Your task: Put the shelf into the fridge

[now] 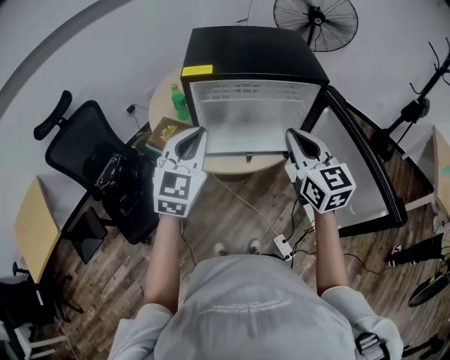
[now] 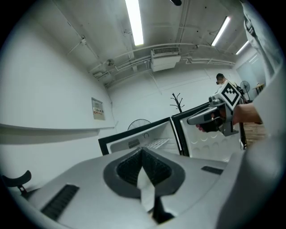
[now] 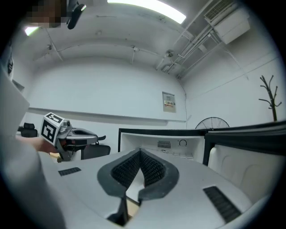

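Note:
A small black fridge [image 1: 246, 49] stands on a round table with its door [image 1: 365, 162] swung open to the right. The white translucent shelf [image 1: 246, 144] lies level at the fridge's opening, its far part inside. My left gripper [image 1: 199, 132] is shut on the shelf's near left corner, my right gripper [image 1: 290, 132] on its near right corner. In the left gripper view a thin white edge shows between the closed pads of the left gripper [image 2: 142, 154], and the shelf [image 2: 268, 170] blurs past on the right. In the right gripper view the right gripper [image 3: 140, 154] is closed the same way, the shelf [image 3: 18, 188] at the left.
A green bottle [image 1: 181, 102] and a book [image 1: 167, 132] sit on the round table [image 1: 160, 98] left of the fridge. A black office chair [image 1: 91, 162] stands at the left, a fan [image 1: 315, 21] behind. A power strip [image 1: 283, 246] and cables lie on the wooden floor.

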The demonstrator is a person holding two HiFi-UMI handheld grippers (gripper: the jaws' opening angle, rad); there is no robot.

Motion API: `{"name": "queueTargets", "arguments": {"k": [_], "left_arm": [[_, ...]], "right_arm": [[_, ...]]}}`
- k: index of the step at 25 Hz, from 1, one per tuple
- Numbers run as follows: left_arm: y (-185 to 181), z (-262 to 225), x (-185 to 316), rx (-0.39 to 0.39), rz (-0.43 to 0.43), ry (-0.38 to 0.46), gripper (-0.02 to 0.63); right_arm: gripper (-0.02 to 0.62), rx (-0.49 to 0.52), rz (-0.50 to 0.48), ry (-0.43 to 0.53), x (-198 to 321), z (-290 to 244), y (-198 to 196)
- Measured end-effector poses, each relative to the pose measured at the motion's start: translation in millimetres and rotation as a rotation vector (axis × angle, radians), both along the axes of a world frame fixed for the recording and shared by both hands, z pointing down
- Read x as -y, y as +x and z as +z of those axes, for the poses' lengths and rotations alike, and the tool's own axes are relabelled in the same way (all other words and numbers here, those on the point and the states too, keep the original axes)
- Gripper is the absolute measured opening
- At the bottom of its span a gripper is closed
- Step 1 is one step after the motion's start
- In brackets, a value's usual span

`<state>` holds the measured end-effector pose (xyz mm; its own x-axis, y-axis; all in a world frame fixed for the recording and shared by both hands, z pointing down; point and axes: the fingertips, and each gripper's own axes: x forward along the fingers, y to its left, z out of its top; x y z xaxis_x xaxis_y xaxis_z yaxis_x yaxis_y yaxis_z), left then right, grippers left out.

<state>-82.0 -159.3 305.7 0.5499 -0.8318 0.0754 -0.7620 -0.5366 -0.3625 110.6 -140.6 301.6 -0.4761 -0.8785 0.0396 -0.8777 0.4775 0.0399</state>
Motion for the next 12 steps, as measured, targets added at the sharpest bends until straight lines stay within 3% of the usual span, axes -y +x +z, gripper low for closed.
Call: {"name": "queueTargets", "arguments": {"k": [4,12], "left_arm": [[-2.4,-9.3,-14.0,0.006,0.005,0.018,0.020],[1.0,-14.3,-30.1,0.047,0.010,0.042,0.020]], "right_arm": [[0.015,-0.094,-0.019,0.047,-17.8,-7.4,-7.1],[0.015,-0.159,-0.034,0.082,-32.4,-15.5,-9.3]]}}
